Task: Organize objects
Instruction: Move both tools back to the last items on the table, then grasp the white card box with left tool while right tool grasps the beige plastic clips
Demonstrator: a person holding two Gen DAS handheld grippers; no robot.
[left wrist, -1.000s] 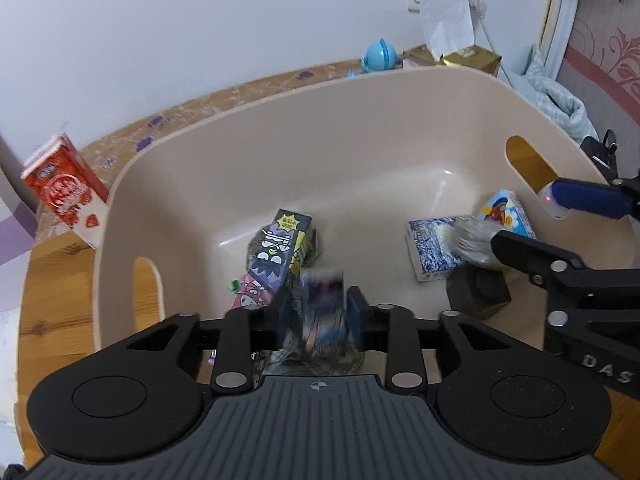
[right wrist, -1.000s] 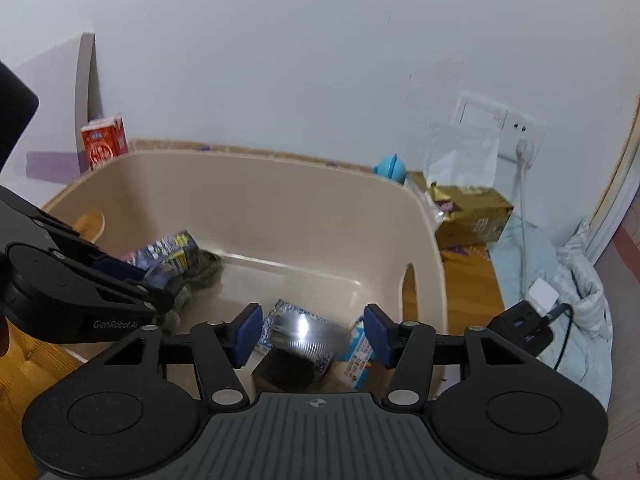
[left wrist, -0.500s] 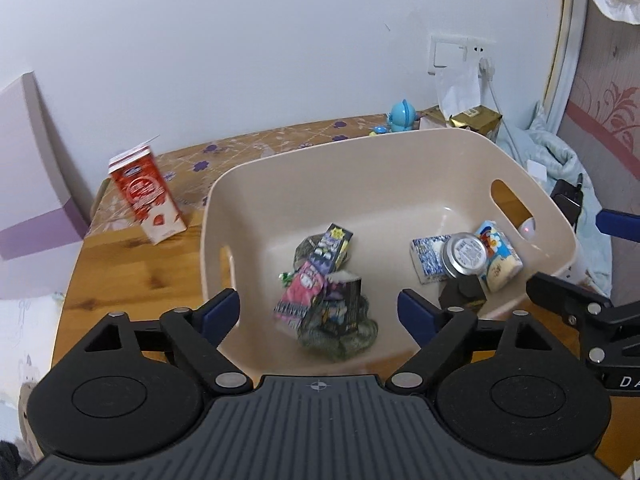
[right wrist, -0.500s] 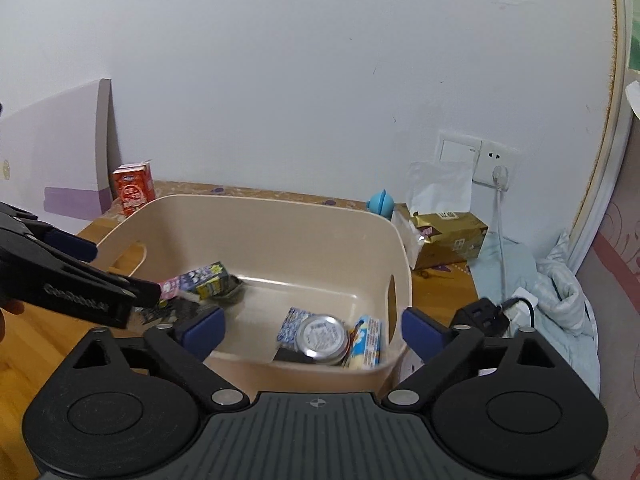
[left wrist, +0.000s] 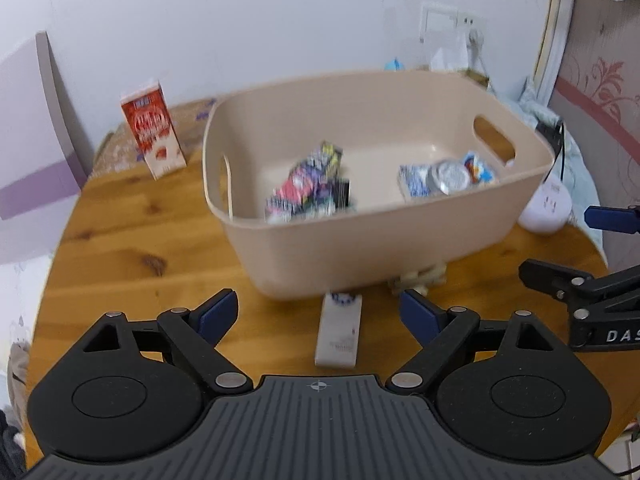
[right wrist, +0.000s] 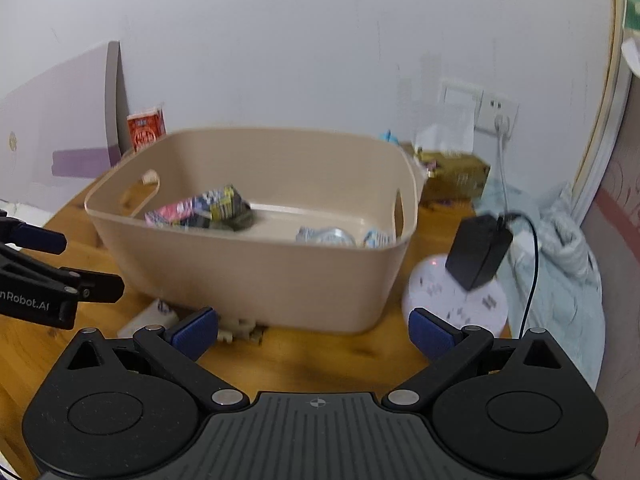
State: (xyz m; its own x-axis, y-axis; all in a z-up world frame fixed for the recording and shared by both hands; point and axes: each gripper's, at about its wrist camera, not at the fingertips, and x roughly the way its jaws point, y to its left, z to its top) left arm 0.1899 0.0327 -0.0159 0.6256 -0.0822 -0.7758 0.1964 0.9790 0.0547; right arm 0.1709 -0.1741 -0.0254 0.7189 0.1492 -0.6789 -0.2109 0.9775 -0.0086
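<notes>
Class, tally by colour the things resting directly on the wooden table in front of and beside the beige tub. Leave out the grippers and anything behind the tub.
Red: 1, the carton
White: 2, the flat box and the round socket hub
Pale beige: 1, the cluster of small blocks
Total: 4

One beige basket point(left wrist: 360, 248), one red carton point(left wrist: 154, 132), one white box point(left wrist: 338, 330), one round tin point(left wrist: 448, 176), one gold tissue box point(right wrist: 456, 176), two open tools.
</notes>
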